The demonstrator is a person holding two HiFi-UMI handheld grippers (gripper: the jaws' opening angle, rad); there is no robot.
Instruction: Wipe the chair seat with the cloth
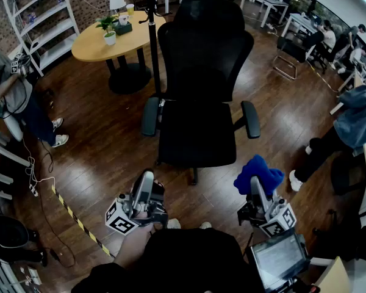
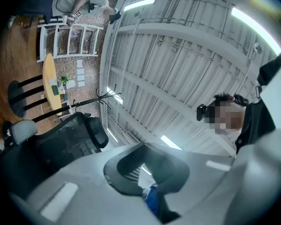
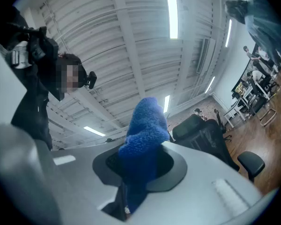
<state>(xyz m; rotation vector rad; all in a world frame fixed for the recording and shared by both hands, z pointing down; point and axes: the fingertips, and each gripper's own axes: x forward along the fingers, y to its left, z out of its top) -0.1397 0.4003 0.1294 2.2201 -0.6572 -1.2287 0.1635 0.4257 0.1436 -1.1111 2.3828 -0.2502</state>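
Right gripper (image 1: 257, 191) is low at the R of the head view. Its fingers are clamped on the blue cloth (image 1: 259, 174), which is bunched into a fat wad. In the right gripper view the cloth stands straight up out of the fingers (image 3: 171, 170). Its long axis runs along them, the rounded end pointing away from the camera and a thin tail tucked down in the slot. In the head view that free end points fwd toward the chair (image 1: 201, 54). The cloth is in the air just off the seat's front R corner, below the R armrest (image 1: 250, 119), not touching anything else. Seat (image 1: 195, 133) is black and bare, its front edge facing the person and the backrest upright behind it. Left gripper (image 1: 146, 179) is held low at the L, near the seat's front L corner and apart from it. Its fingers (image 2: 126, 165) are drawn together to a thin slit w/ nothing gripped, and a bit of blue shows through the slit. Wood floor (image 1: 97, 139) lies all round. An oval bench (image 1: 94, 46) w/ a small plant (image 1: 109, 29) sits well back at the L.
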